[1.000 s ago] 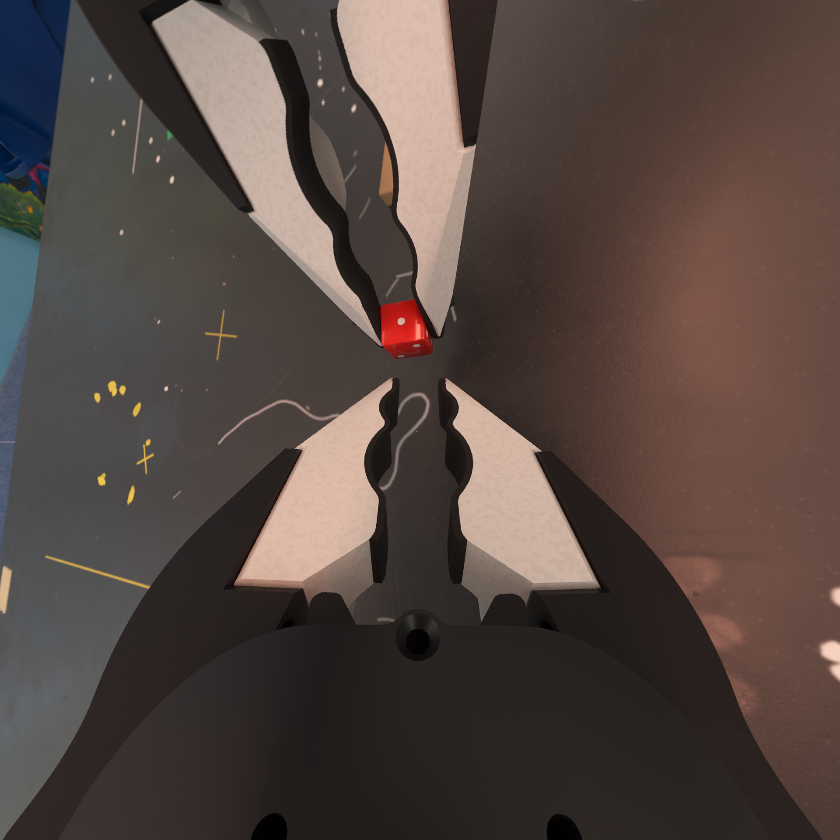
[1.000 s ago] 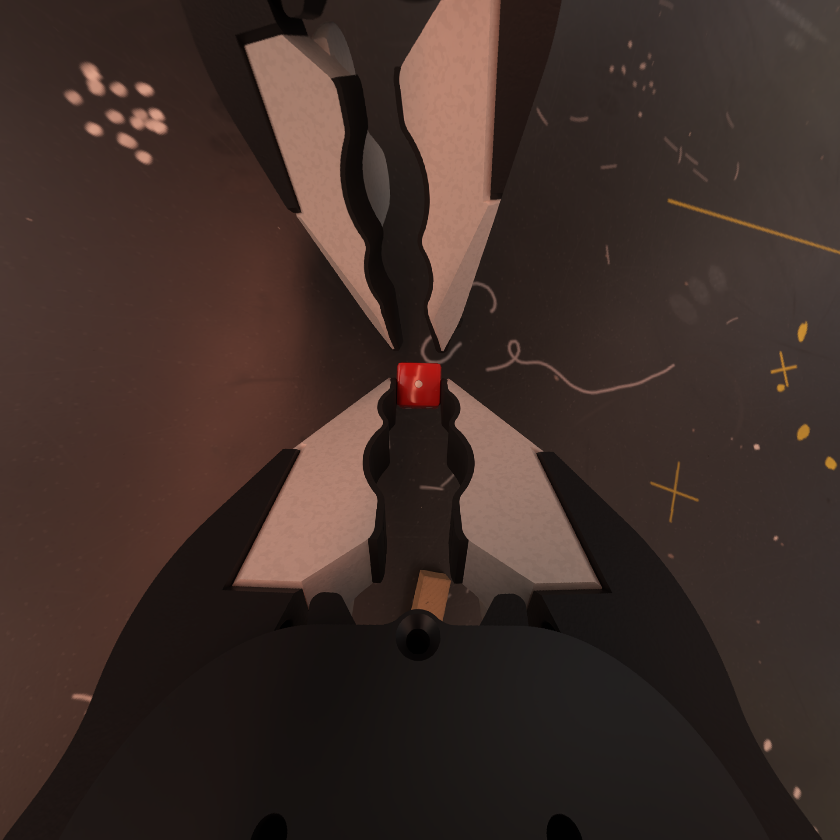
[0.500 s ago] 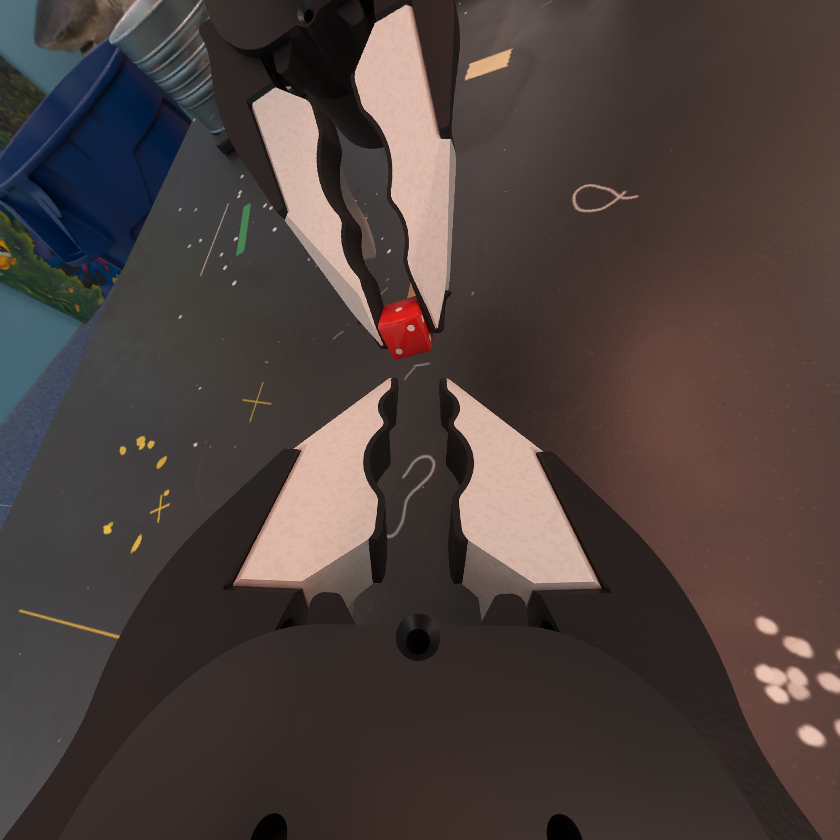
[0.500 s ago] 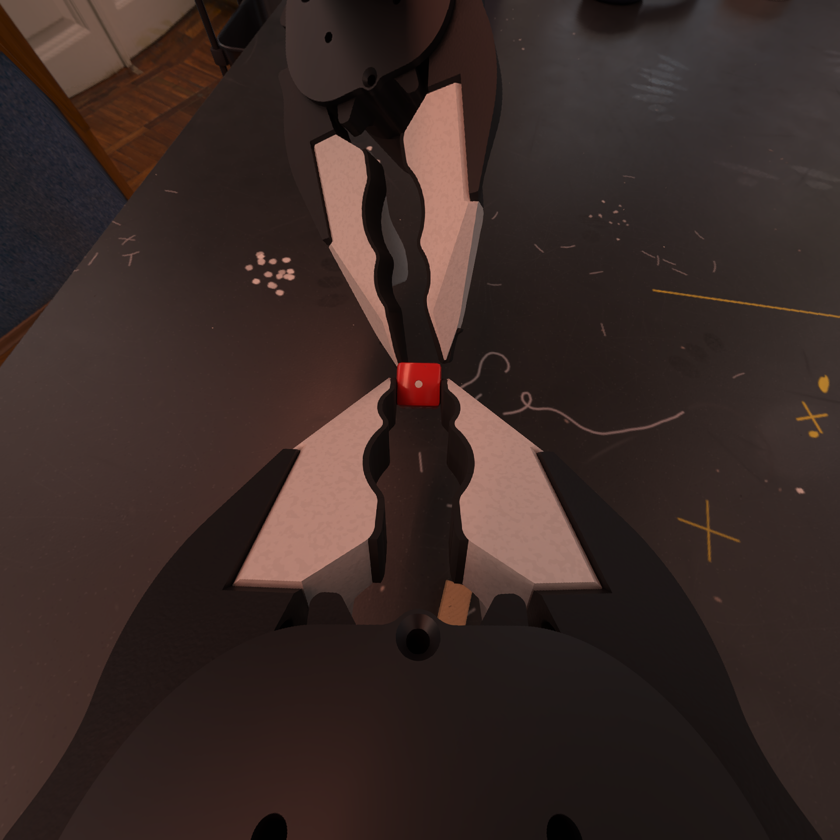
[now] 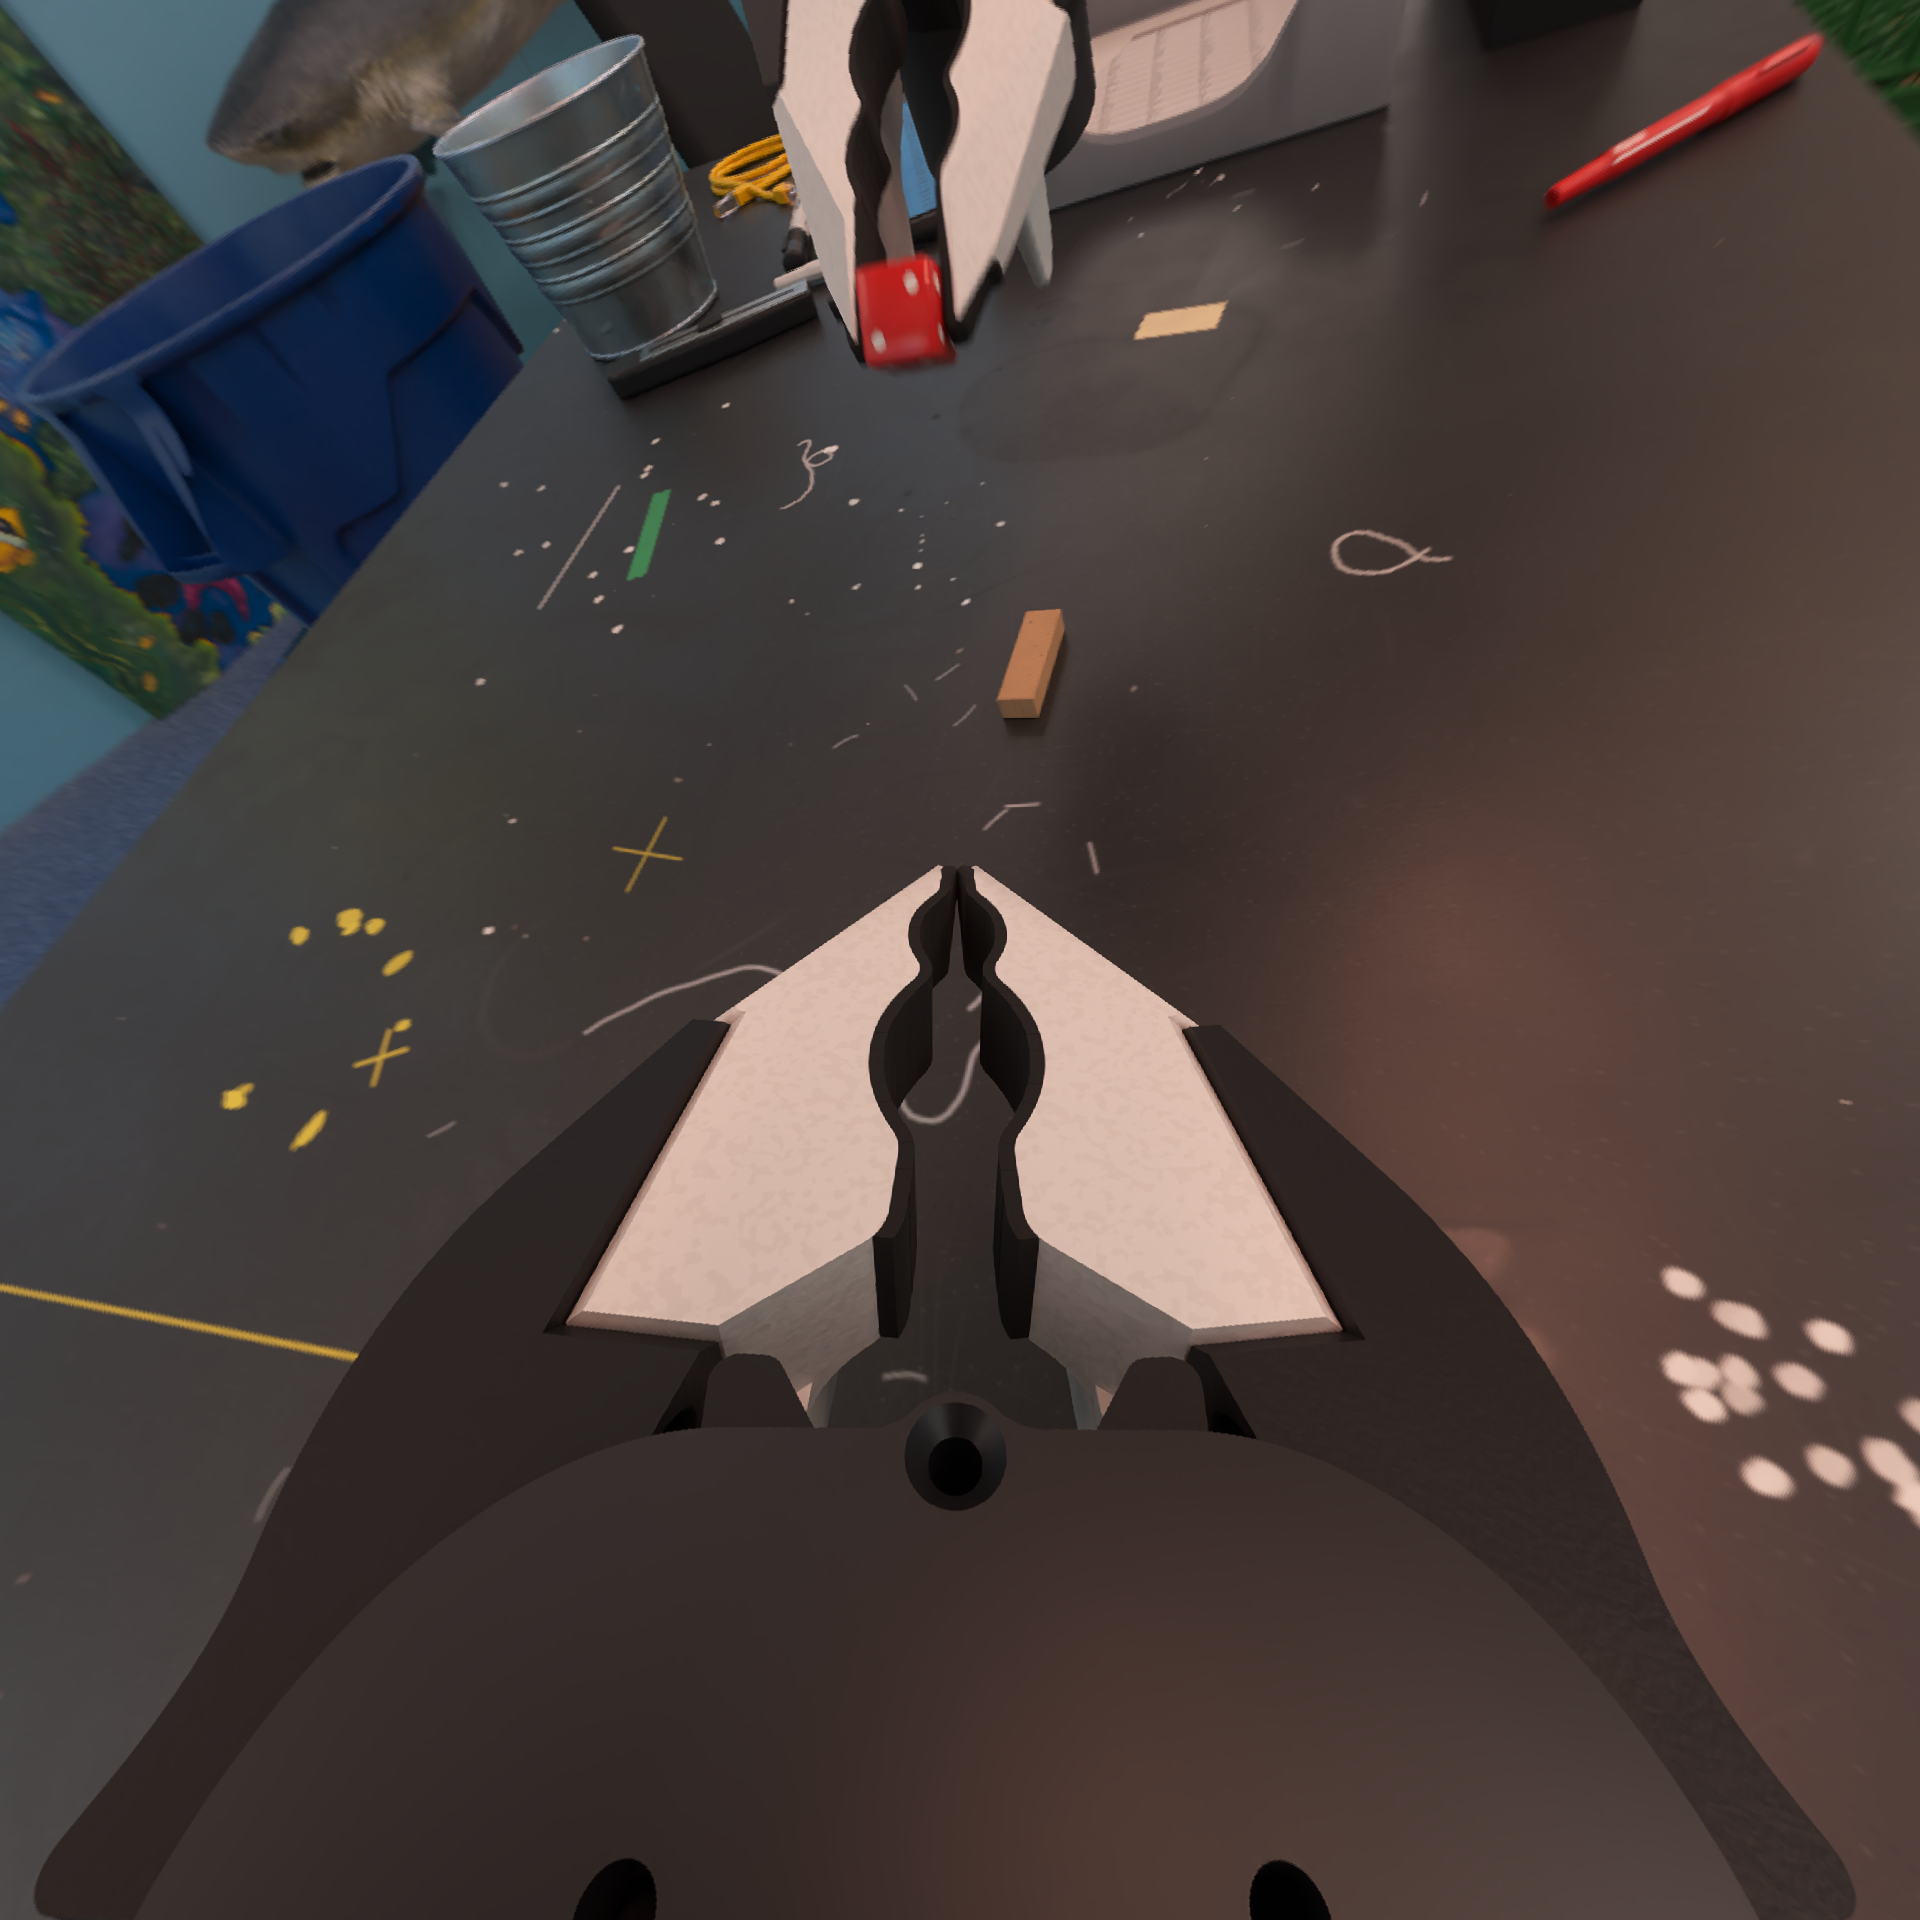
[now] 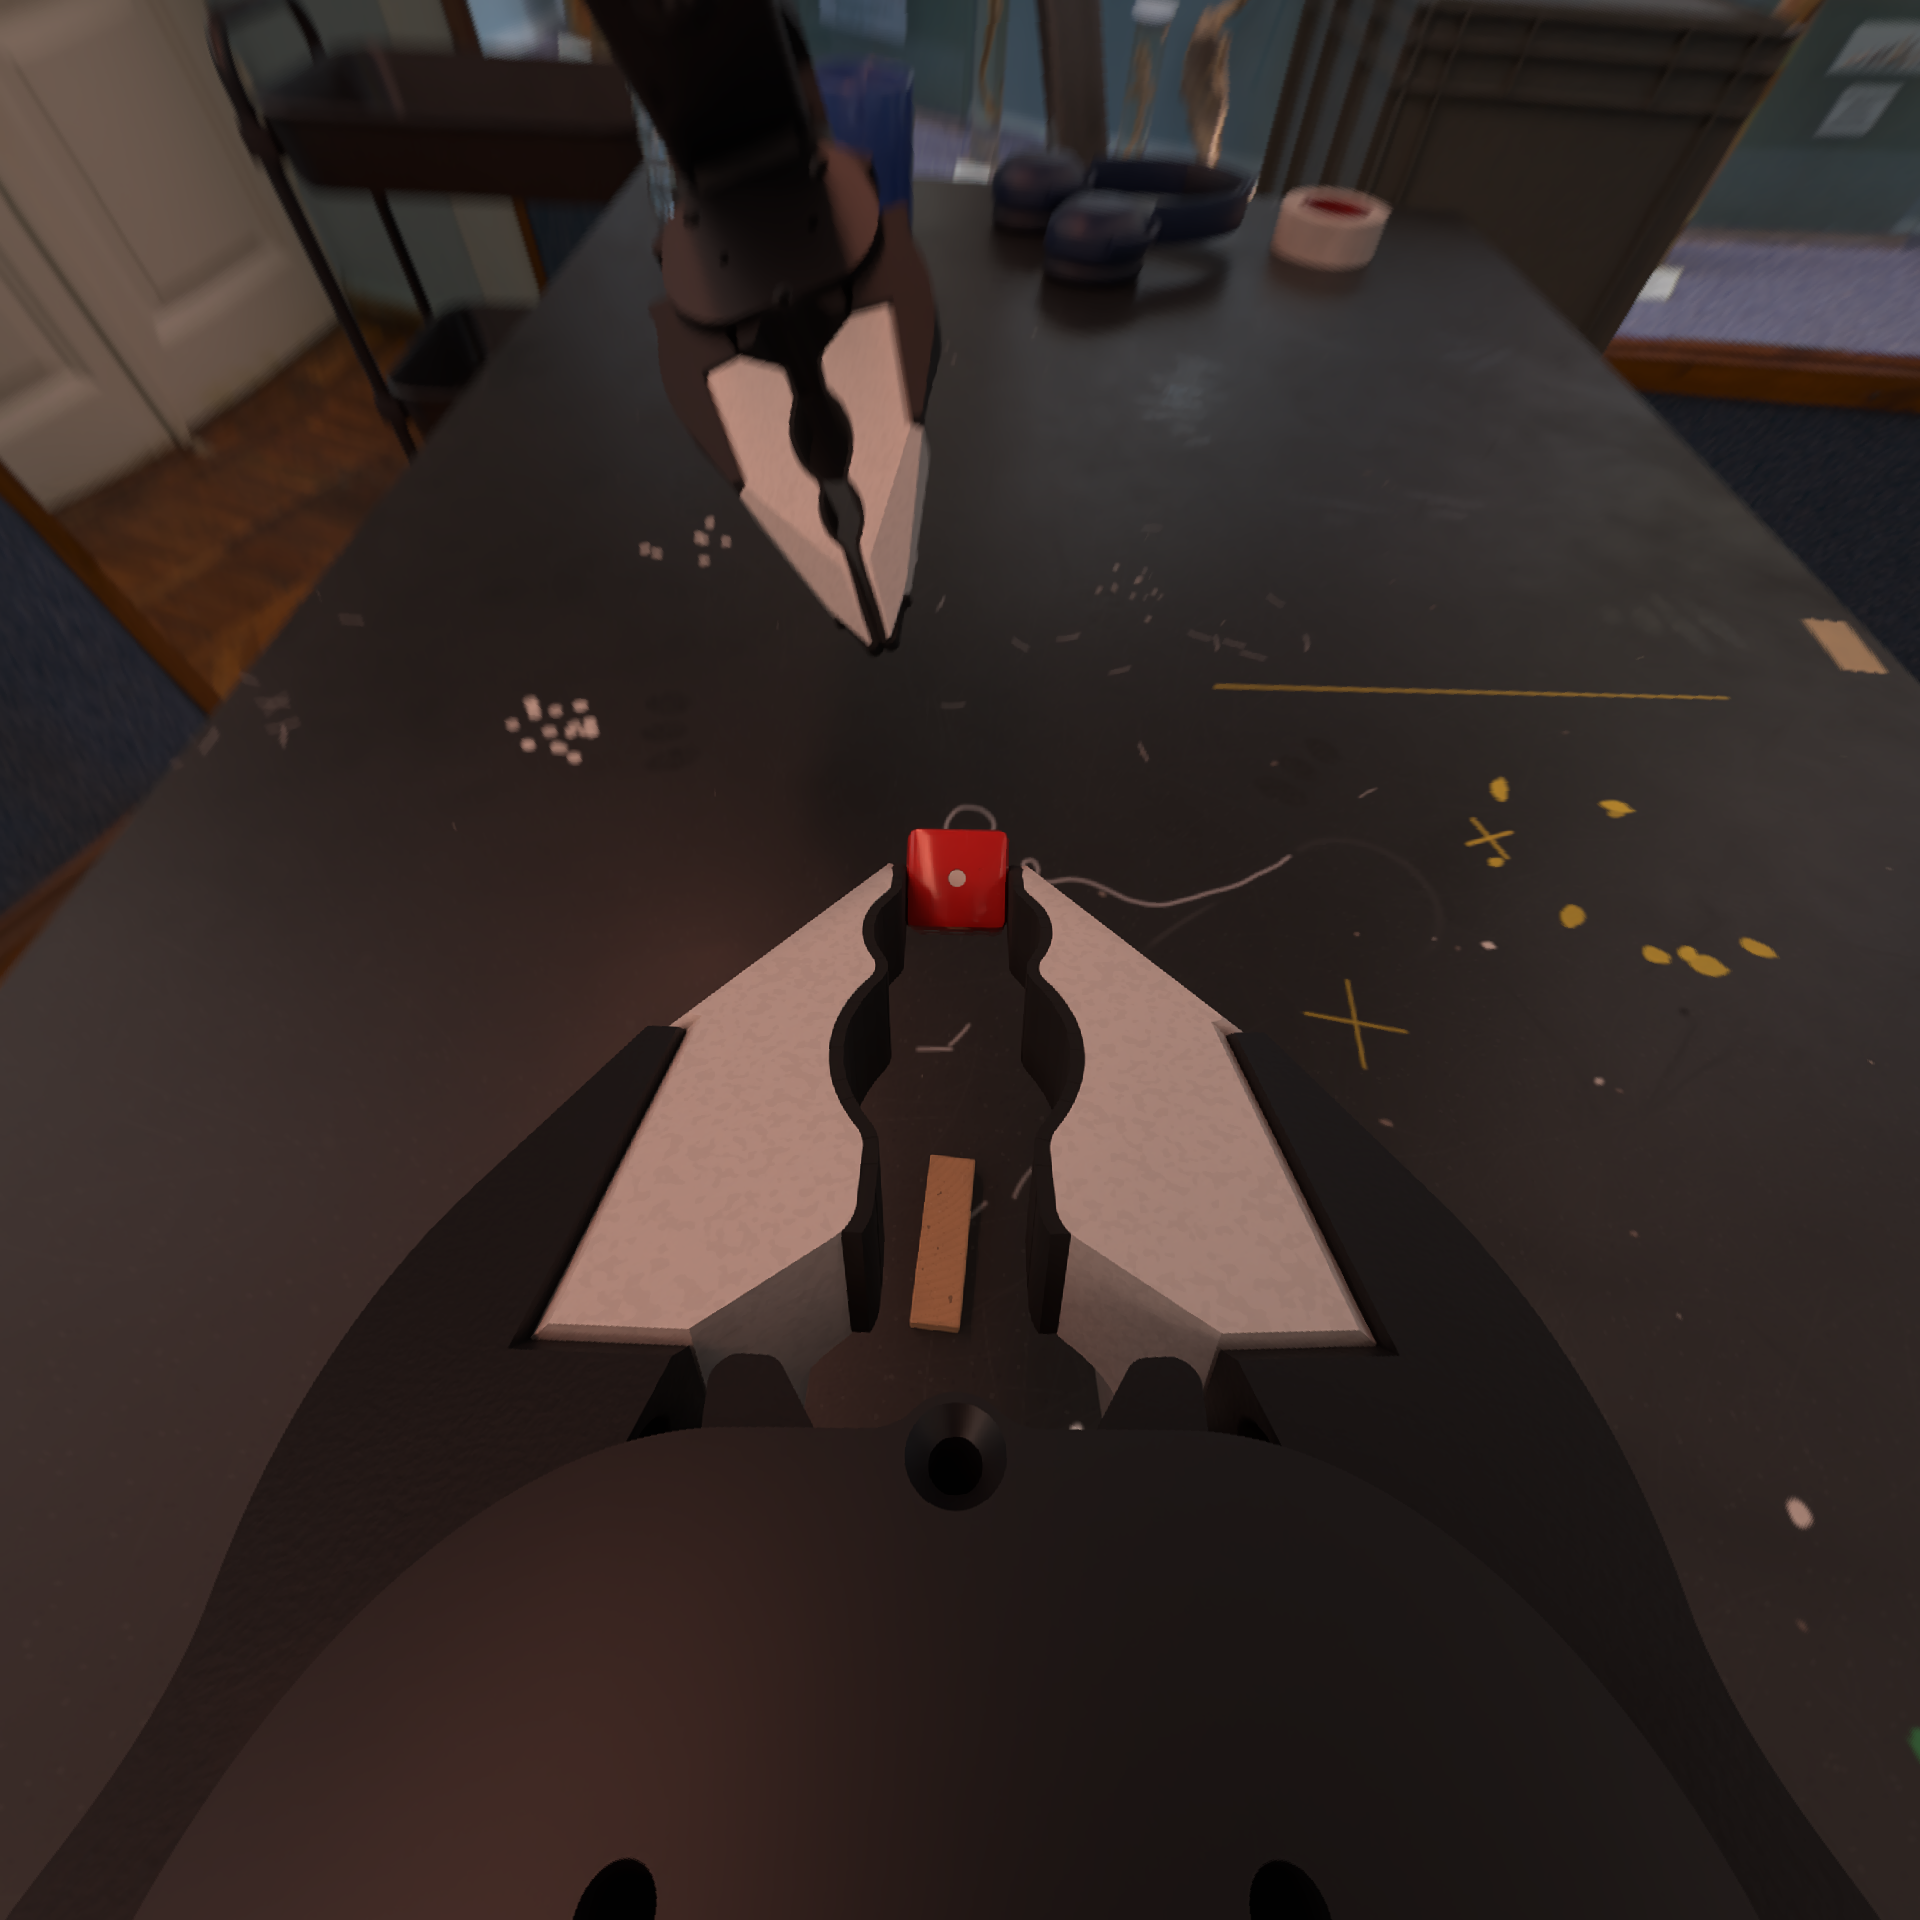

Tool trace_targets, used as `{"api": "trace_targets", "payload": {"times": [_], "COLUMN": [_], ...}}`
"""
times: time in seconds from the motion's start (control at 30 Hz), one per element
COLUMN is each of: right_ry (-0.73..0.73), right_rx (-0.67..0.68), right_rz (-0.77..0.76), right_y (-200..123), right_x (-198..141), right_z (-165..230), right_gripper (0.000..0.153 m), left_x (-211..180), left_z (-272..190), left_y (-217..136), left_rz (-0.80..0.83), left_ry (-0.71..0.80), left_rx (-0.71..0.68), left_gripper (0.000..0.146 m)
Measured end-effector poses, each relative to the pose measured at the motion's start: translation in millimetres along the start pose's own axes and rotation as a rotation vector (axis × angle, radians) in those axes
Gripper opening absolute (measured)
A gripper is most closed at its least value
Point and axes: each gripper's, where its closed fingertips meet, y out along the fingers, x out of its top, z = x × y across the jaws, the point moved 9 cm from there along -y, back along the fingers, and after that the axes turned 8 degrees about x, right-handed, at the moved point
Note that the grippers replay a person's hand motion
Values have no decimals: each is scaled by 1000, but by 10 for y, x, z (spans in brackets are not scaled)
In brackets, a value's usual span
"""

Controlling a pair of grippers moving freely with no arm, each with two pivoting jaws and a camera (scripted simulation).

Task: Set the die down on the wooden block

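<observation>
Right gripper [image 6: 956,883] raised above the table [image 6: 1351,468], pinching the red die [image 6: 956,878] over the wooden block [image 6: 943,1242]; left gripper [image 5: 956,878] pressed together, empty.

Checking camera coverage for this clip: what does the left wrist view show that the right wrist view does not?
Only the left wrist view shows the metal bucket, blue bin, red pen and green tape strip.

Only the right wrist view shows the tape roll, the headphones and the die's single-pip face.

Both show the red die gripped by the right tool, the wooden block lying on the dark table, and the shut, empty left tool.
</observation>
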Motion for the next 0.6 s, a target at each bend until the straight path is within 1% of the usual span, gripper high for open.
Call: {"api": "trace_targets", "payload": {"times": [0.07,0.13,0.23,0.3,0.37,0.5,0.6], "right_ry": [-13,12,34,31,32,45,51], "right_rx": [7,14,29,18,3,-31,-34], "right_rz": [77,122,118,108,107,167,209], "right_y": [137,231,279,284,292,345,413], "right_x": [-22,-92,-126,-121,-137,-196,-237], "right_z": [3,-28,-56,-58,-65,-102,-120], "right_gripper": [19,19,19,19,19,19,19], "left_x": [1,-62,-130,-149,-151,-95,-111], "left_z": [-17,-36,-85,-150,-238,-502,-660], "left_y": [46,77,133,181,239,422,557], "left_rz": [23,46,85,123,161,201,280], "left_ry": [41,57,35,48,84,195,249], "left_rx": [35,67,43,12,0,-2,-14], "left_gripper": [0,0,1,3,3,3,1]}}
